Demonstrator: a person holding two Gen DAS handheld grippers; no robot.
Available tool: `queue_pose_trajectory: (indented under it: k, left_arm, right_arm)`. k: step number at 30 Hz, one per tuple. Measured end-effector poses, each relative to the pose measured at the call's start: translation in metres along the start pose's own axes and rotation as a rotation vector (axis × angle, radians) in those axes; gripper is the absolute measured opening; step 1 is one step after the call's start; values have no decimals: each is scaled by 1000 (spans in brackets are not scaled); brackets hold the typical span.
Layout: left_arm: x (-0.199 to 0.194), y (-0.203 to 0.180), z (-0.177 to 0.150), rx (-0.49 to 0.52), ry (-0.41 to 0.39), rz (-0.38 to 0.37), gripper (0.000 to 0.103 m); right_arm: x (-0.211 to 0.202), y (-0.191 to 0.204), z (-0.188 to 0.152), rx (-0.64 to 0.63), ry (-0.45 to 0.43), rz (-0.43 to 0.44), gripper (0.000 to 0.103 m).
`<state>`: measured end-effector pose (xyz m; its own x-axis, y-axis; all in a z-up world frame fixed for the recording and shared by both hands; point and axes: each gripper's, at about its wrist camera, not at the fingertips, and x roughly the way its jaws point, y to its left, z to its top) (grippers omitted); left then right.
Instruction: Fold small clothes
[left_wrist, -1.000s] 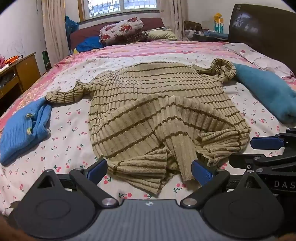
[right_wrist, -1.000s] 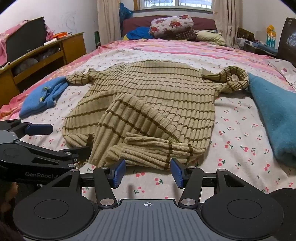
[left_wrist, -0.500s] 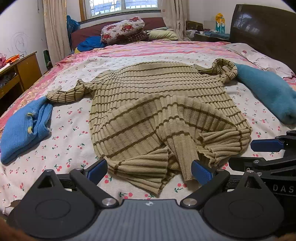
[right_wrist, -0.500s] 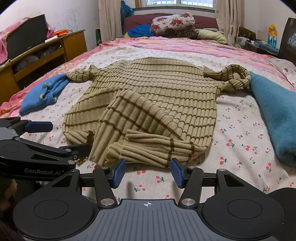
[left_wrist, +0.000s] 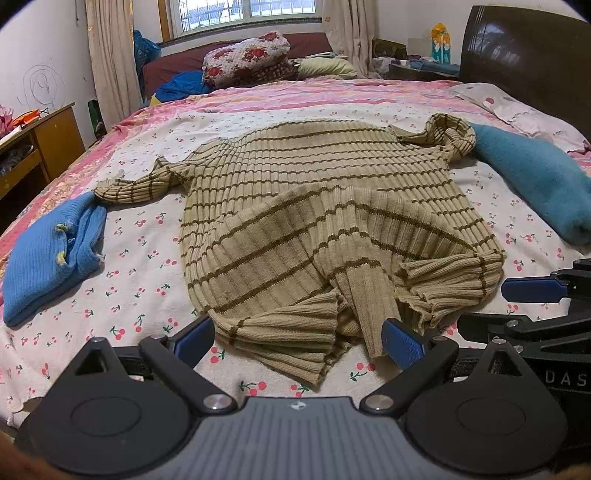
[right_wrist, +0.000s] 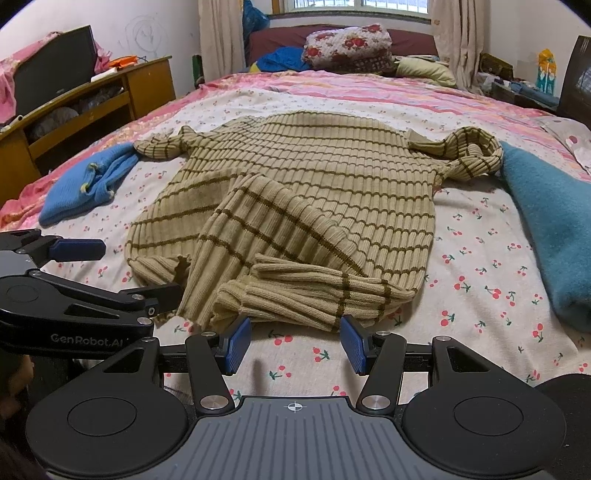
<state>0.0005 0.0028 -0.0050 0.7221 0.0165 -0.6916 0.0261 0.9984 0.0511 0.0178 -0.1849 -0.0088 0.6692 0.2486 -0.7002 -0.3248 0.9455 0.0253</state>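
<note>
Sweater (left_wrist: 325, 229) lies spread on bed (left_wrist: 140, 258), one sleeve crossed over. Both grippers (left_wrist: 297, 338) (right_wrist: 295, 345) held at its near hem, jaws released, empty. Hem corners should be pinched evenly before folding.

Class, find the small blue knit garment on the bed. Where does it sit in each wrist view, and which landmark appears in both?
Left wrist view: the blue garment lies at the far left edge, middle height, touching the sweater's outstretched sleeve.
Right wrist view: the blue garment lies upper left, above the left tool.
Shared landmark: the floral pillow below the window.
</note>
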Motion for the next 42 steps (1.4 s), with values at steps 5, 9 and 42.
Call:
queue_pose_trajectory:
  k: [5, 9, 42]
  left_arm:
    - [0, -2, 0, 4, 4, 4, 102]
    - [0, -2, 0, 4, 5, 5, 102]
    - [0, -5, 0, 18, 7, 16, 102]
  right_arm:
    - [1, 0, 0, -2, 4, 1, 53]
    - [1, 0, 0, -3, 6, 0, 53]
    - [-1, 1, -1, -7, 2, 1, 57]
